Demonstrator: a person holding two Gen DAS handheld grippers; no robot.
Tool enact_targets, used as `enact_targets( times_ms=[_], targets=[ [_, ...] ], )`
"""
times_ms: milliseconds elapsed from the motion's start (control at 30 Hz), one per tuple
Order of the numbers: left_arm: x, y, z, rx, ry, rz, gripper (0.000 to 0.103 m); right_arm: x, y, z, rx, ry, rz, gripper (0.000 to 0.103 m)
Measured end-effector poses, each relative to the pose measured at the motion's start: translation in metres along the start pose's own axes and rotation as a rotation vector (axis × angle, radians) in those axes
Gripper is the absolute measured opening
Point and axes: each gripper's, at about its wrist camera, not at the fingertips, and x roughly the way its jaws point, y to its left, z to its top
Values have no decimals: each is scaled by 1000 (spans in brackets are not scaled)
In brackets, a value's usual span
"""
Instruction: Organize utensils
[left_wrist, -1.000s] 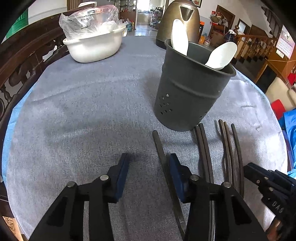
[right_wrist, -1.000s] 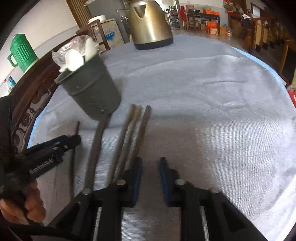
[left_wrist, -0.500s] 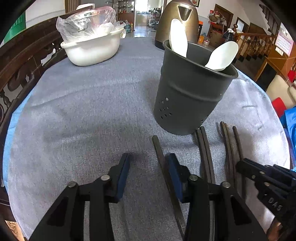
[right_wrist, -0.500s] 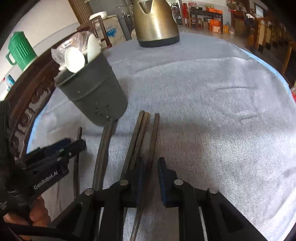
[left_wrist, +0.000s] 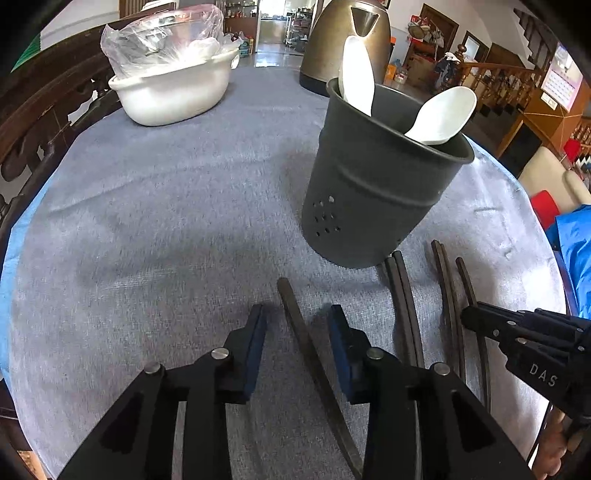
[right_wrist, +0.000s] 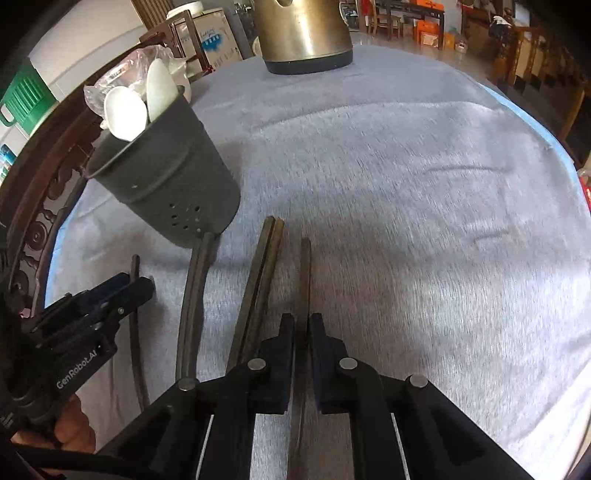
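Right gripper, jaws pinched on the rightmost chopstick; left gripper, jaws just narrowing, astride the leftmost chopstick without contact; beyond, grey utensil holder containing two white spoons, upright on the tablecloth

Right tongs have clamped the rightmost chopstick; left tongs narrowed around another.

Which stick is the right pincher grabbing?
The lone chopstick farthest from the gray holder; the right gripper pinches it.
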Motion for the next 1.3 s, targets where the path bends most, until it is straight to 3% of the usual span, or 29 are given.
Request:
enact_targets(
  times_ms=[67,100,133,233,367,567,833,1000,1133,1300],
  targets=[
    [0,-1,0,8,-11,3,31,0,2,1,-26,4,-7,9],
    [0,-1,-2,13,-17,10,19,0,1,1,-31,3,-4,8],
    [0,2,-4,15,-22,12,14,-1,1,0,-33,1,-1,6],
    [-3,13,-6,-31,-13,-43,7,-7,-6,-5,-14,-13,37,6],
    [-24,14,-11,-29,-67,-49,6,-26,-9,-9,8,-64,88,6],
    [-83,7,-10,-28,-217,-83,6,-74,-8,-16,1,-200,182,6],
    [-162,-12,0,-3,-474,-86,6,-151,-8,-14,38,-470,319,6],
    [-193,-13,15,-8,-617,-82,6,-184,3,3,35,-620,340,6],
    [-217,-10,31,-50,-784,-67,6,-206,11,23,79,-782,375,6],
    [-221,-3,49,-127,-922,-54,6,-215,18,37,130,-966,366,6]
  ],
)
